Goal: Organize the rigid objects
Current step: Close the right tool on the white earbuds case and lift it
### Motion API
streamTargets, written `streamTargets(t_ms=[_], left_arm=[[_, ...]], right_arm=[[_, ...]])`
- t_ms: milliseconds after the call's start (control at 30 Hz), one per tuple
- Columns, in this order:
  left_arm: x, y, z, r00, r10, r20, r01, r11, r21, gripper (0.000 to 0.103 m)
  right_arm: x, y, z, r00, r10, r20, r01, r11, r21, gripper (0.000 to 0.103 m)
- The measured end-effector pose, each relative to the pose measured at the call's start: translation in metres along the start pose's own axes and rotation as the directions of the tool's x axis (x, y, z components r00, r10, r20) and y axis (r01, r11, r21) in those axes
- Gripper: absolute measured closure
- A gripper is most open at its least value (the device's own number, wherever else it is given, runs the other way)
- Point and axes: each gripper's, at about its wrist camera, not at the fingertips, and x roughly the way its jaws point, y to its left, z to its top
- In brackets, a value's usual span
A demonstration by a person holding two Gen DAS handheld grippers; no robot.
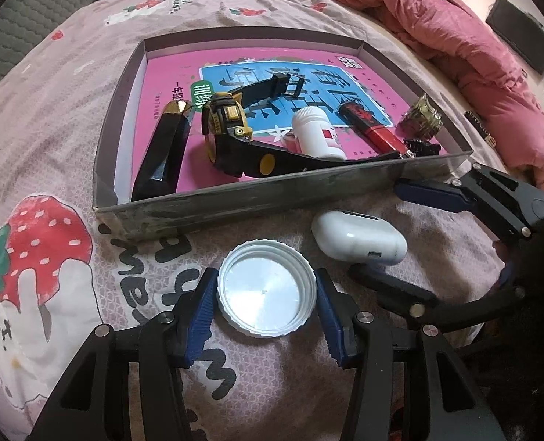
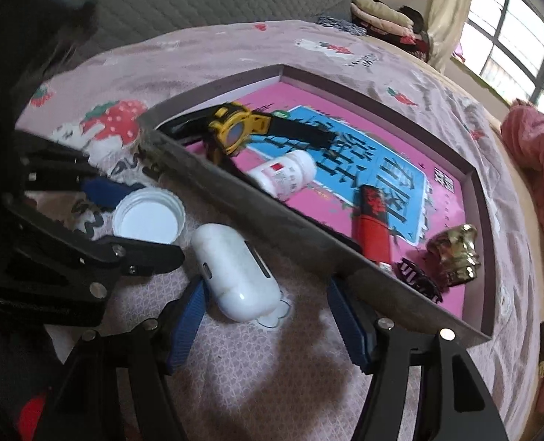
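We see the left gripper [image 1: 266, 303] closed on a white jar lid [image 1: 267, 289], which lies open side up on the strawberry-print bedsheet [image 1: 51, 147]; both blue pads [image 1: 200, 316] press against the lid's ribbed rim. Just right of the lid lies a white earbud case [image 1: 358, 237] on the sheet. The right gripper [image 2: 266, 321] stands wide open around the case: its left pad sits just beside the case and its right pad is apart from it, close to the near wall of the grey tray [image 2: 257, 217]. The tray sits just beyond both items and holds a pink book [image 2: 451, 213] as its floor. On the book lie a black-and-yellow watch [image 1: 231, 128], a white bottle [image 1: 317, 132], a red-and-black tube [image 1: 367, 125], a gold ornament [image 2: 455, 253], a black hair clip [image 2: 418, 281] and a black faceted stick [image 1: 163, 152].
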Motion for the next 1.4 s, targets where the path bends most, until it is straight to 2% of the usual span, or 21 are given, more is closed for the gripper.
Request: streamTargets(t_ms=[300,533,667,733,767,833,933,1033,1133,1200,1267,1400], left_arm=[[0.002,0.001,-0.001,1.0,-0.003,0.0,0.003,1.0,-0.001,0.05],[0.002,0.0,-0.001,1.0,-0.003,0.0,0.003,1.0,-0.005,0.05],[0.002,0.0,-0.001,1.0,-0.003,0.001,0.003,1.0,-0.005,0.05],[0.002,0.001,-0.001,1.0,-0.003,0.001,0.003,1.0,-0.006,0.049],[0.002,0.001,-0.001,1.0,-0.003,0.001,0.003,1.0,-0.007,0.049],[0.002,0.001,-0.001,1.0,-0.004,0.002,0.004,1.0,-0.008,0.049],[0.002,0.001,-0.001,1.0,-0.008,0.001,0.008,1.0,-0.012,0.049],[0.001,0.002,-0.001,1.0,-0.009,0.002,0.009,1.0,-0.014,0.049],[0.001,0.006,0.0,1.0,-0.025,0.003,0.025,0.999,-0.04,0.049],[0.001,0.005,-0.001,1.0,-0.017,0.004,0.017,0.999,-0.03,0.049],[0.001,0.003,-0.001,1.0,-0.006,0.006,0.007,1.0,-0.021,0.049],[0.002,0.0,-0.002,1.0,0.006,0.011,-0.006,1.0,-0.019,0.05]], right_arm=[[0.006,0.013,-0.003,0.999,-0.041,0.025,0.042,0.998,-0.052,0.038],[0.007,0.039,-0.003,0.985,-0.151,0.08,0.161,0.977,-0.139,0.046],[0.009,0.038,-0.004,0.985,-0.144,0.093,0.154,0.98,-0.123,0.05],[0.01,0.039,-0.004,0.987,-0.132,0.096,0.144,0.981,-0.127,0.056],[0.009,0.041,-0.004,0.988,-0.121,0.099,0.133,0.982,-0.133,0.063],[0.009,0.041,-0.004,0.987,-0.123,0.103,0.135,0.984,-0.118,0.063],[0.008,0.026,-0.004,0.993,-0.063,0.097,0.065,0.998,-0.024,0.063],[0.002,0.007,-0.008,0.995,-0.003,0.097,-0.007,0.995,0.099,0.063],[-0.001,-0.014,-0.016,0.993,0.068,0.101,-0.089,0.971,0.22,0.063],[-0.005,-0.027,-0.02,0.987,0.114,0.113,-0.144,0.94,0.309,0.063],[-0.007,-0.038,-0.025,0.986,0.124,0.113,-0.157,0.918,0.363,0.063],[-0.013,-0.048,-0.034,0.987,0.119,0.112,-0.154,0.904,0.398,0.063]])
